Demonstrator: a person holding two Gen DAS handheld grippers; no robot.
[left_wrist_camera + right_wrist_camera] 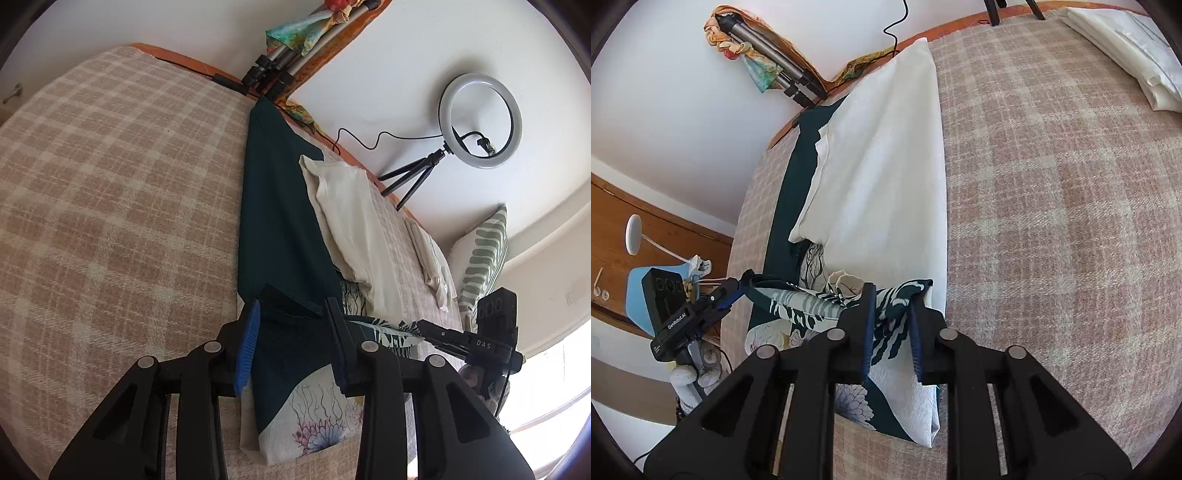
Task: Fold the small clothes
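Observation:
A small garment, dark teal and white with a flower and leaf print, lies bunched on the plaid bed cover. My left gripper stands over its dark teal edge. The jaws are apart and a raised fold of the cloth sits between them. My right gripper straddles the leaf-print end of the garment, its blue pads apart with cloth in the gap. Each gripper shows in the other's view: the right gripper, the left gripper.
A long dark teal cloth and a cream cloth lie beyond the garment. Folded white fabric sits at the far right. A ring light, a folded tripod and a leaf-print cushion stand along the wall.

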